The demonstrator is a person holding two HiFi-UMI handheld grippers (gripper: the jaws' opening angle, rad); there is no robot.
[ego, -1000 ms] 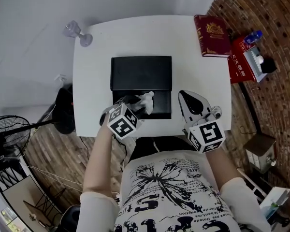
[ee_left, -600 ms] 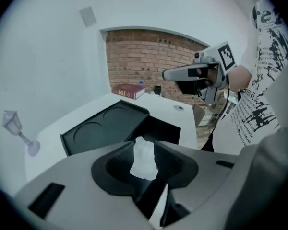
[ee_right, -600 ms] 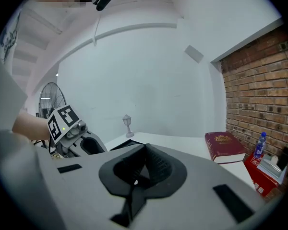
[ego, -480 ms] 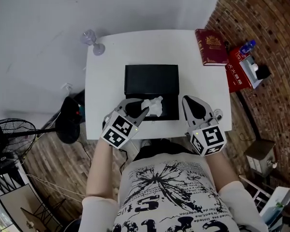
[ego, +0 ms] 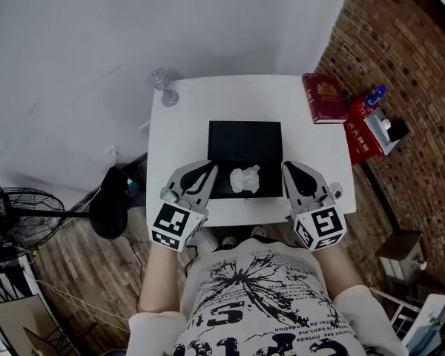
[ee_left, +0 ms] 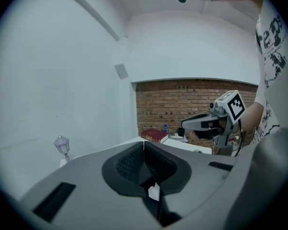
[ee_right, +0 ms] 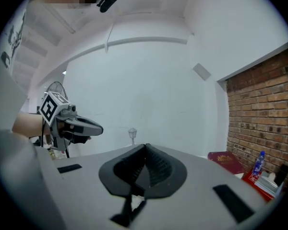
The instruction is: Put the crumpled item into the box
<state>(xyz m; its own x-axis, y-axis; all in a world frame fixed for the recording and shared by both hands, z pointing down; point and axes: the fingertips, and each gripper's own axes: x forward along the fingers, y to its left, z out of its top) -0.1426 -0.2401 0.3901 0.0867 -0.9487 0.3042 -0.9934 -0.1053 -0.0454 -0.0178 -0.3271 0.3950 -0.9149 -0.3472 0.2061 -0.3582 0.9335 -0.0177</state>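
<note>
The white crumpled item [ego: 245, 179] lies inside the front half of the open black box [ego: 245, 136] on the white table [ego: 170, 147]. My left gripper [ego: 207, 169] hovers just left of the box with its jaws shut and nothing between them; in its own view the left gripper [ee_left: 144, 142] has its tips meeting. My right gripper [ego: 288, 166] hangs at the box's right side, also shut and empty, and the right gripper view shows those tips [ee_right: 145, 145] pressed together. Neither gripper touches the item.
A small glass lamp [ego: 163, 91] stands at the table's back left corner. A dark red book [ego: 325, 97] lies at the back right. A red box [ego: 363, 124] with a bottle sits beyond the table's right edge, by the brick wall. A fan [ego: 15, 213] stands on the floor at left.
The left gripper let go of the crumpled item into the box, drew back to the left and closed its jaws. The head camera has pulled back, so the table looks smaller.
</note>
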